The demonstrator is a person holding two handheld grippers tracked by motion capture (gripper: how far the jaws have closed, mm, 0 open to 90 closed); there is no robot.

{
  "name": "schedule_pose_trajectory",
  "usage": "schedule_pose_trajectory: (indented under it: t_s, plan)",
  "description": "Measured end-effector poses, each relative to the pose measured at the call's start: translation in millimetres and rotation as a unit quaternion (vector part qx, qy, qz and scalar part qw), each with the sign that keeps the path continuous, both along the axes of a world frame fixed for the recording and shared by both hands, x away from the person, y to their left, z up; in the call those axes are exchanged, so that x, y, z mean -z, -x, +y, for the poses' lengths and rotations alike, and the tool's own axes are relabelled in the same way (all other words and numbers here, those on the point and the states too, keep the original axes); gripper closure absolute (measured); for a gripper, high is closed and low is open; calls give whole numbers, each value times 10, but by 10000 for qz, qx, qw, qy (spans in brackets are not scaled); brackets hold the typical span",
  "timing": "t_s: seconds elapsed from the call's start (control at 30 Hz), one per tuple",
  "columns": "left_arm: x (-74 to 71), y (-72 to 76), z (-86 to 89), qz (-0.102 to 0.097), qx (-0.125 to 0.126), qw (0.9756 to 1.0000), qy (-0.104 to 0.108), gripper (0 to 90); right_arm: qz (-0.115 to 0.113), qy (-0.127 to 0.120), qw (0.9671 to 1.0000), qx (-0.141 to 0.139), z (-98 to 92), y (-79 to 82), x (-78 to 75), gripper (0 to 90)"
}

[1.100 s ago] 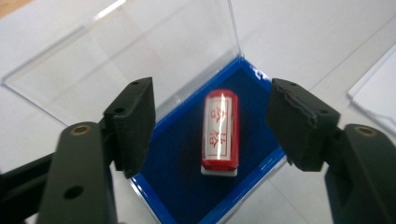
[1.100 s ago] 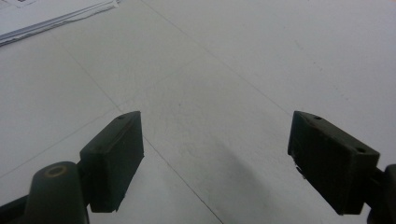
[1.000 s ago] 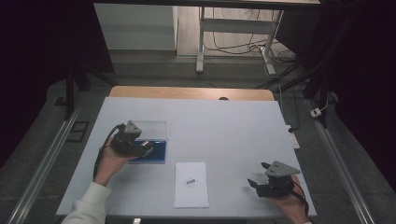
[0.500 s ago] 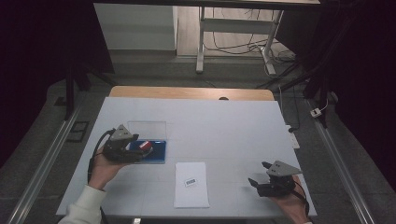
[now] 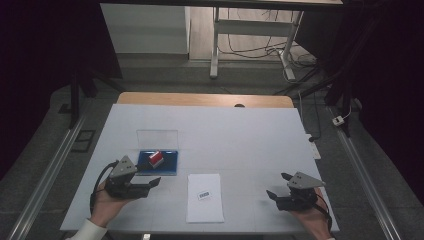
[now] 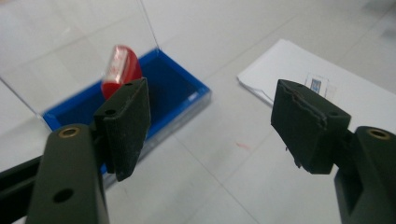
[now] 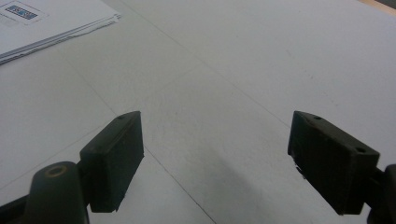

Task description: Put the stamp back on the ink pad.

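A shallow blue box (image 5: 167,164) with a clear upright lid (image 5: 157,138) lies left of the table's middle. A red, rounded stamp-like piece (image 5: 156,159) stands tilted inside it. My left gripper (image 5: 151,182) is just in front of the box, pointing right, apart from it. Its jaws have just been opening and nothing is between them. The left gripper view has the red piece (image 6: 120,70) in the blue box (image 6: 175,91) past the open left gripper (image 6: 210,126). Near the front right, my right gripper (image 5: 276,189) rests open and empty, as the right gripper (image 7: 215,158) is over bare table.
A stack of white paper (image 5: 205,197) with a small printed label (image 5: 203,195) lies between the two grippers near the front edge. The white table top (image 5: 240,135) ends in a wooden strip (image 5: 205,99) at the back. A metal frame stands beyond it.
My left gripper has drawn back from over the blue box toward the front edge, and the red piece stays in the box. The right gripper has not moved.
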State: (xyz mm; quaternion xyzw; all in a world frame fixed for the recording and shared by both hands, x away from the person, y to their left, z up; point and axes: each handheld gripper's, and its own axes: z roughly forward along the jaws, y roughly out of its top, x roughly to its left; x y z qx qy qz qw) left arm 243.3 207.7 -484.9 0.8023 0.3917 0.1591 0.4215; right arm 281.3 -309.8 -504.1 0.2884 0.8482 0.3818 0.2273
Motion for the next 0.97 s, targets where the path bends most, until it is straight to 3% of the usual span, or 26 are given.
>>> schedule_pose_trajectory:
  t_s: [0.37, 0.97]
  plan:
    - [188, 180, 52, 74, -39, 10000, -1, 275, 15, -65, 9999, -137, -2, 3, 17, 177]
    - [199, 178, 20, 25, -49, 9999, -90, 275, -59, -63, 9999, -141, 0, 19, -1, 180]
